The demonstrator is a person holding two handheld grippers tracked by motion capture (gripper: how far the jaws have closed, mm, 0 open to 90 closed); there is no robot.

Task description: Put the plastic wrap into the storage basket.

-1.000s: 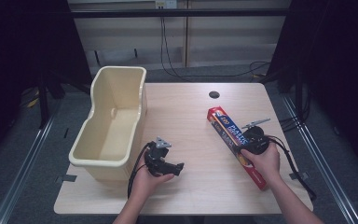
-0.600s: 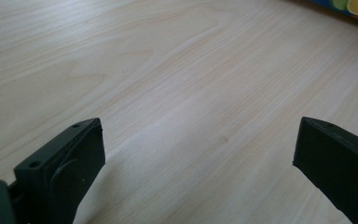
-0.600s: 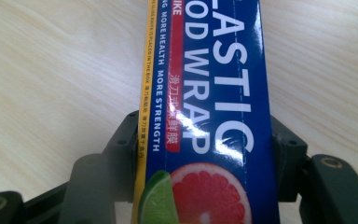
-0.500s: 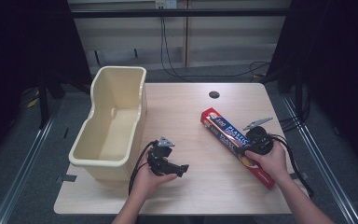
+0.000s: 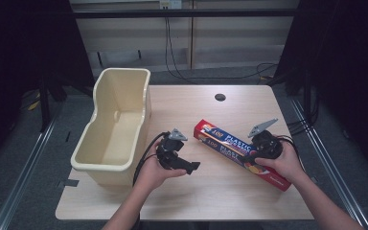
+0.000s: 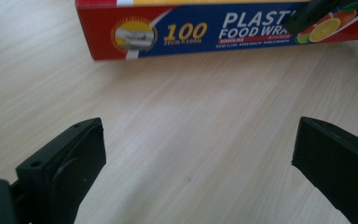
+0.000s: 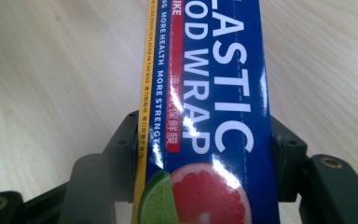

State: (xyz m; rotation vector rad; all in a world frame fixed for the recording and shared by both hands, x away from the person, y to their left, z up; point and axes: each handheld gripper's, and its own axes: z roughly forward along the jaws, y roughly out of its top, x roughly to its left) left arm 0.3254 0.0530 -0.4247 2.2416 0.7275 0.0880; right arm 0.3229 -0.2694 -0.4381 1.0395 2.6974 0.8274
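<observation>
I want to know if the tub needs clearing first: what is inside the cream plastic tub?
The tub looks empty: bare cream floor and inner walls show in the high view. Its near wall hides the floor strip right behind it, so something small lying there cannot be ruled out.

High view overhead; gripper views close on the box [image 6: 223,30]

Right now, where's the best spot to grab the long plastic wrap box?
Grab the plastic wrap box across its narrow width, coming from above, near the end closest to the person. It is long and slim, so only its short sides fit between the fingers. The right gripper already clamps it that way by the fruit picture; the left gripper is open.
</observation>
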